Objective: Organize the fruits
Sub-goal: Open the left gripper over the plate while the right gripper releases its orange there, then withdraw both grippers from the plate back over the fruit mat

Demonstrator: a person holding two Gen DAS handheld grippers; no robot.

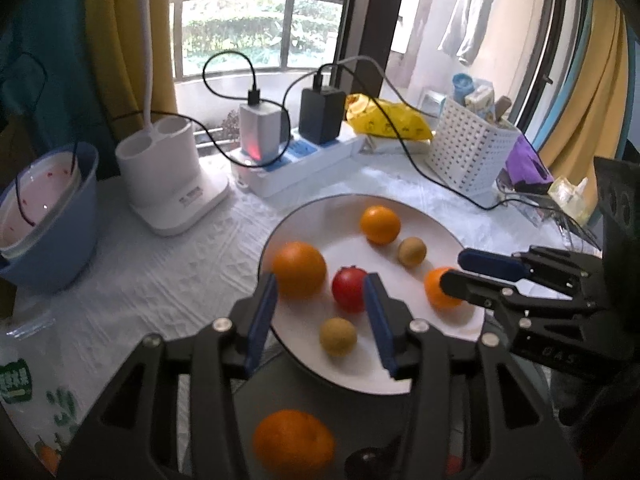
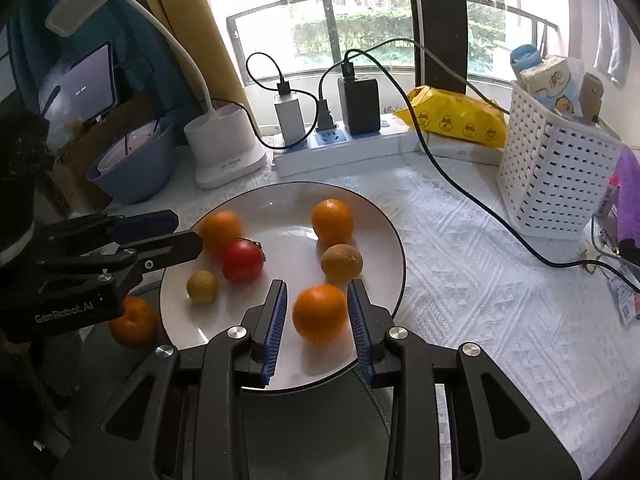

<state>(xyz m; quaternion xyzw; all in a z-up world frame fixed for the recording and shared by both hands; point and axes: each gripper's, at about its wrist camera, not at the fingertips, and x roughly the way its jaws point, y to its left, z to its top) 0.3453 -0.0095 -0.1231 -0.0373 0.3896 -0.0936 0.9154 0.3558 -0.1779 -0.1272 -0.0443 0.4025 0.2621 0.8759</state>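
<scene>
Both claws gape over the white plate (image 2: 384, 232) – right claw (image 2: 318, 324) straddles an orange (image 2: 319, 313), left claw (image 1: 320, 316) nothing

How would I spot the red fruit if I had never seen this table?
Find the big white plate in the middle of the table, in front of the power strip. Several round fruits lie on it. The red fruit sits toward the left side, against a large orange, and it is the only red one among orange and brownish-yellow fruits.

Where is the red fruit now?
The red fruit lies left of centre on the white plate, touching a big orange, near the left gripper.
</scene>
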